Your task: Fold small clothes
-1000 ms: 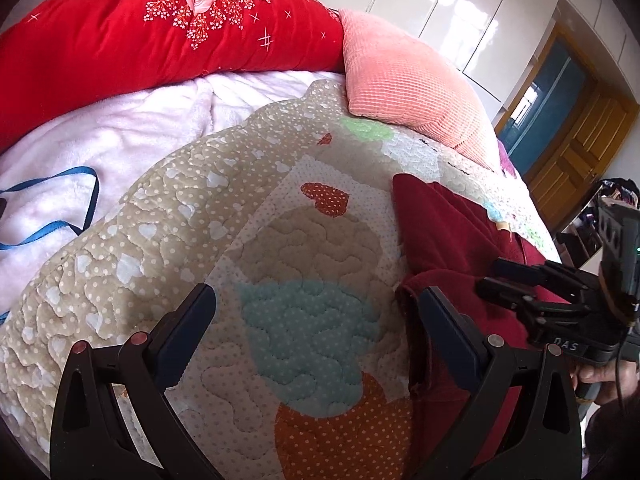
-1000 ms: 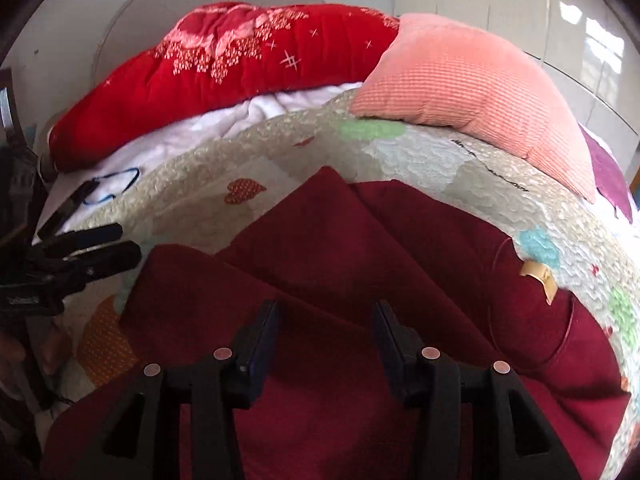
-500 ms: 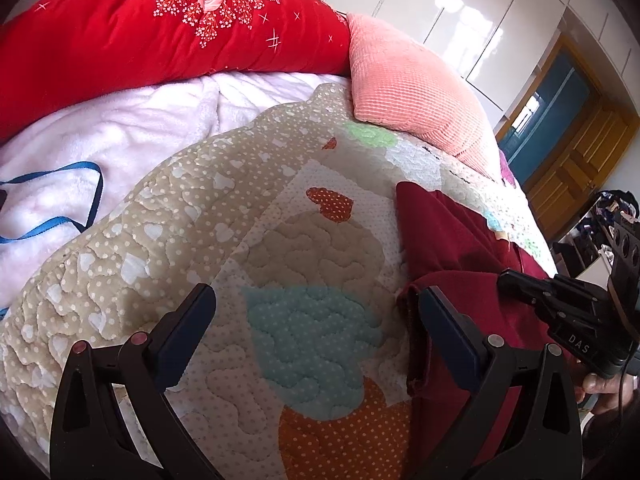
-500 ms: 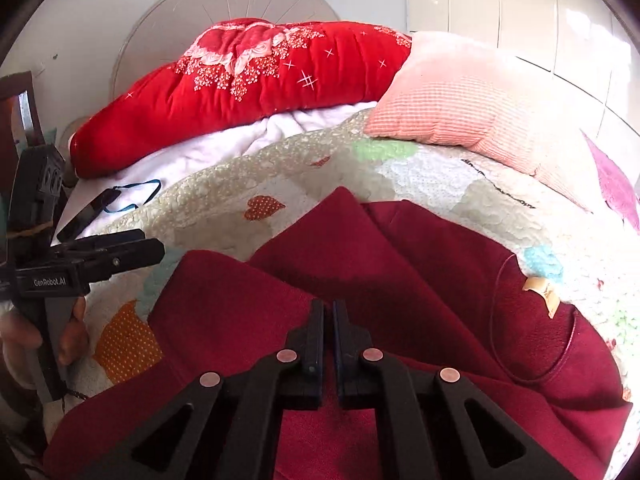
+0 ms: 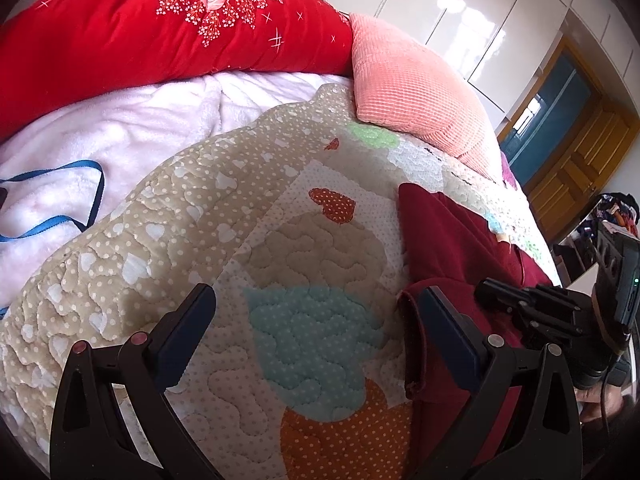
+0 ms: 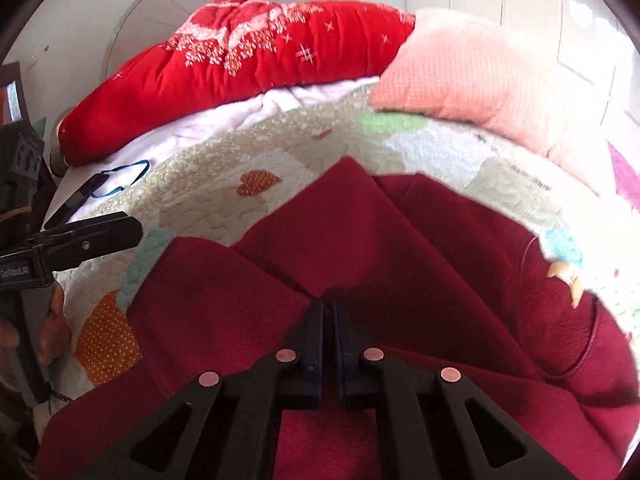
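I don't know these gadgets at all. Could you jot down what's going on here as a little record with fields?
place: bed with patchwork quilt
garment: dark red garment, partly folded on the quilt
right gripper: shut on a fold of the garment
left gripper: open, over the quilt at the garment's edge
behind: red pillow, pink pillow
also: blue strap on white blanket

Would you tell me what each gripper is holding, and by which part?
Right gripper pinches the maroon garment at a folded edge near its middle; left gripper holds nothing.
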`<state>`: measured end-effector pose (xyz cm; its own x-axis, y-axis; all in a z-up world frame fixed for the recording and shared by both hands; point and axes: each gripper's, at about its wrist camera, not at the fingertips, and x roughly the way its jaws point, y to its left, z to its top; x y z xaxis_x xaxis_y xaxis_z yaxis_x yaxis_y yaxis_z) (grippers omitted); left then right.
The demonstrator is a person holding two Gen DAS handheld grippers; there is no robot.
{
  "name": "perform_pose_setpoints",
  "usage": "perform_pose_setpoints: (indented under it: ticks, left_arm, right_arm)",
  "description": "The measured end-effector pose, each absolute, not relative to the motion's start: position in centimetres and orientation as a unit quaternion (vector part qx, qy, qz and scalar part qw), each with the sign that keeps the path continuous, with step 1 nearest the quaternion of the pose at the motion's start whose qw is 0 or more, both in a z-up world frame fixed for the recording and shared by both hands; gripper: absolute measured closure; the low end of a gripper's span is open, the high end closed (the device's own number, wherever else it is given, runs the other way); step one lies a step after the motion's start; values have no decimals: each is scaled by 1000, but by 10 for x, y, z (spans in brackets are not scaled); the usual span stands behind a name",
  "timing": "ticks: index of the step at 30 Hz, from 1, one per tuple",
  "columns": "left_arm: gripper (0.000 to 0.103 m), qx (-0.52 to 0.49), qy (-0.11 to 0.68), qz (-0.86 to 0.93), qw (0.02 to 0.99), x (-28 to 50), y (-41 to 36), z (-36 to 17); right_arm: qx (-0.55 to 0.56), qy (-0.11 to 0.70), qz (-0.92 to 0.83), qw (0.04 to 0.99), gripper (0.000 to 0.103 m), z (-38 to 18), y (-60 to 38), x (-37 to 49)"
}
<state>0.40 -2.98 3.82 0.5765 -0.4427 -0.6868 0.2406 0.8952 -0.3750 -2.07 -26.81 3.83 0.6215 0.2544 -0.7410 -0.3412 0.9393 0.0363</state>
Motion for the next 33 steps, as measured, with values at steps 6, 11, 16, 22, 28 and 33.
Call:
perform_pose_setpoints:
  ticks: [6, 11, 16, 22, 28, 33]
  left_arm:
    - [1, -142, 406, -193, 882, 3, -23, 42]
    - [1, -133, 415, -196, 878, 5, -27, 39]
    - [1, -129, 415, -200, 878, 4, -30, 39]
    - [1, -123, 423, -200, 875, 3, -36, 35]
    - [1, -101, 423, -196, 879, 2, -43, 32]
    - [1, -89, 424, -196, 880, 4, -48, 29]
  right_arm:
    - [0, 349, 88, 933, 100, 64, -299, -17]
    - [27, 432, 103, 895, 81, 24, -295, 1]
    - [50, 382, 37, 922, 74, 52, -347, -46]
    - [48, 419, -179, 889, 42, 51, -453, -78]
    - [138, 445, -183, 866, 62, 12, -504, -75]
    - [138, 404, -198, 882, 89, 26, -511, -82]
